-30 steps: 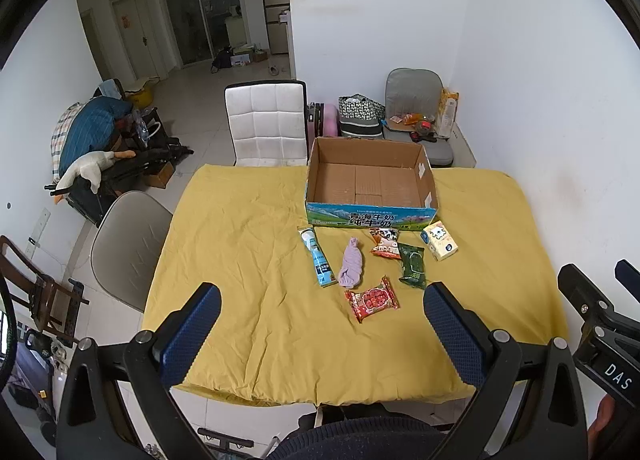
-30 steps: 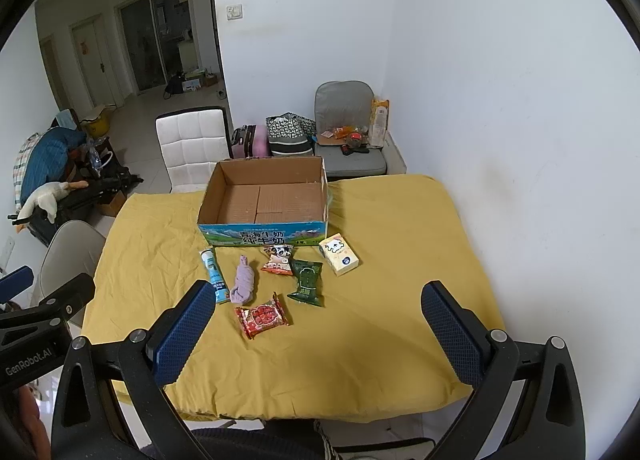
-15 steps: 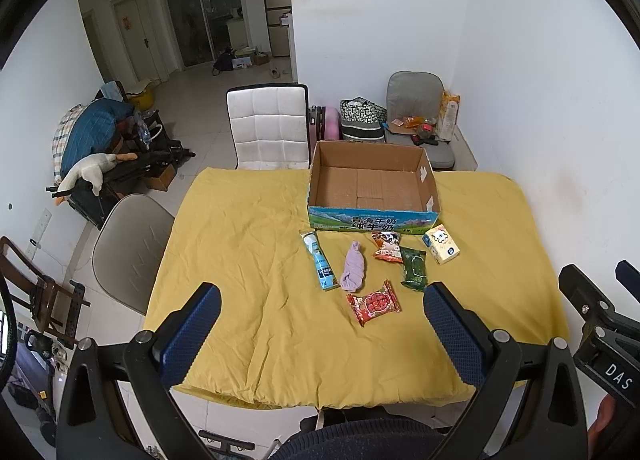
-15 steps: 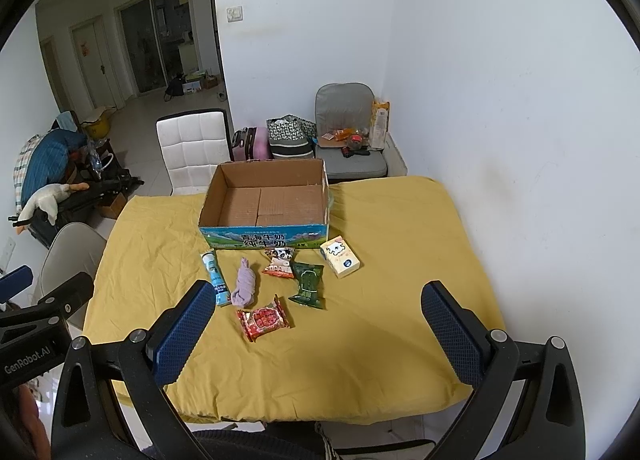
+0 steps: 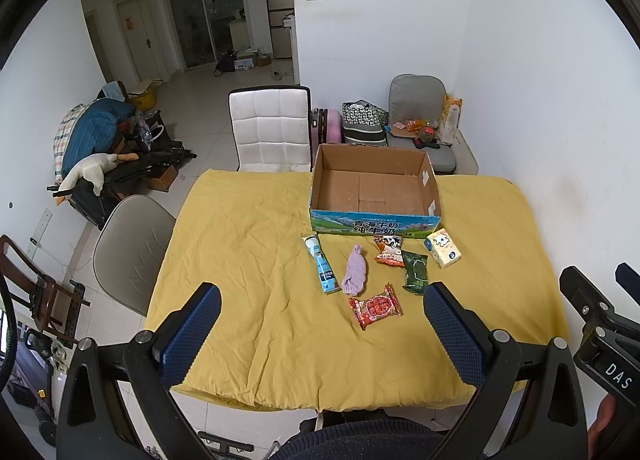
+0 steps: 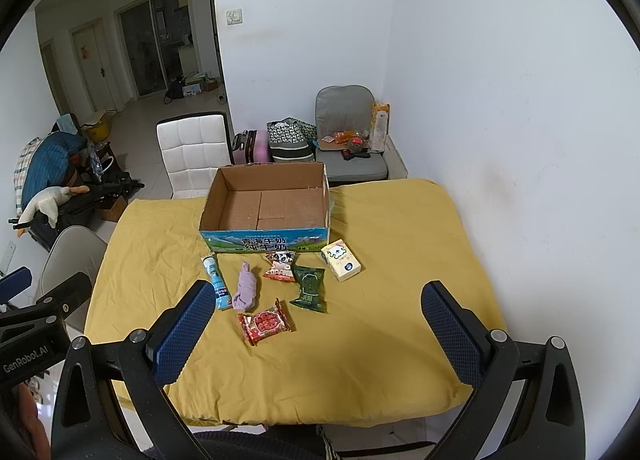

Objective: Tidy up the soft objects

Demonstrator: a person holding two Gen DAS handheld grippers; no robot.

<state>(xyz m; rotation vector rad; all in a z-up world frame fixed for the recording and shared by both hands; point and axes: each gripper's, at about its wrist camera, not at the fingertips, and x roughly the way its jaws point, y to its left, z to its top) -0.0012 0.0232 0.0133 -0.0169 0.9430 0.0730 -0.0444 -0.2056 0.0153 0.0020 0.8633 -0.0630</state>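
An open, empty cardboard box point(image 5: 376, 195) point(image 6: 268, 211) stands at the far side of the yellow-covered table point(image 5: 248, 260) point(image 6: 400, 260). In front of it lie a blue tube point(image 5: 322, 268) point(image 6: 217, 280), a purple sock point(image 5: 355, 271) point(image 6: 245, 287), a red snack pack point(image 5: 375, 307) point(image 6: 265, 322), a green pack point(image 5: 415, 273) point(image 6: 309, 288), a panda snack pack point(image 5: 388, 251) point(image 6: 281, 266) and a tissue pack point(image 5: 443, 254) point(image 6: 341, 265). My left gripper point(image 5: 322, 324) and right gripper point(image 6: 318, 322) are both open and empty, held high above the table's near edge.
A white chair point(image 5: 272, 127) stands behind the table and a grey chair point(image 5: 132, 248) at its left. A grey seat with clutter point(image 6: 348, 139) sits by the back wall. The white wall runs along the right.
Both grippers have drifted slightly back and up; the table and objects sit a little lower and farther in view. Nothing was grasped.
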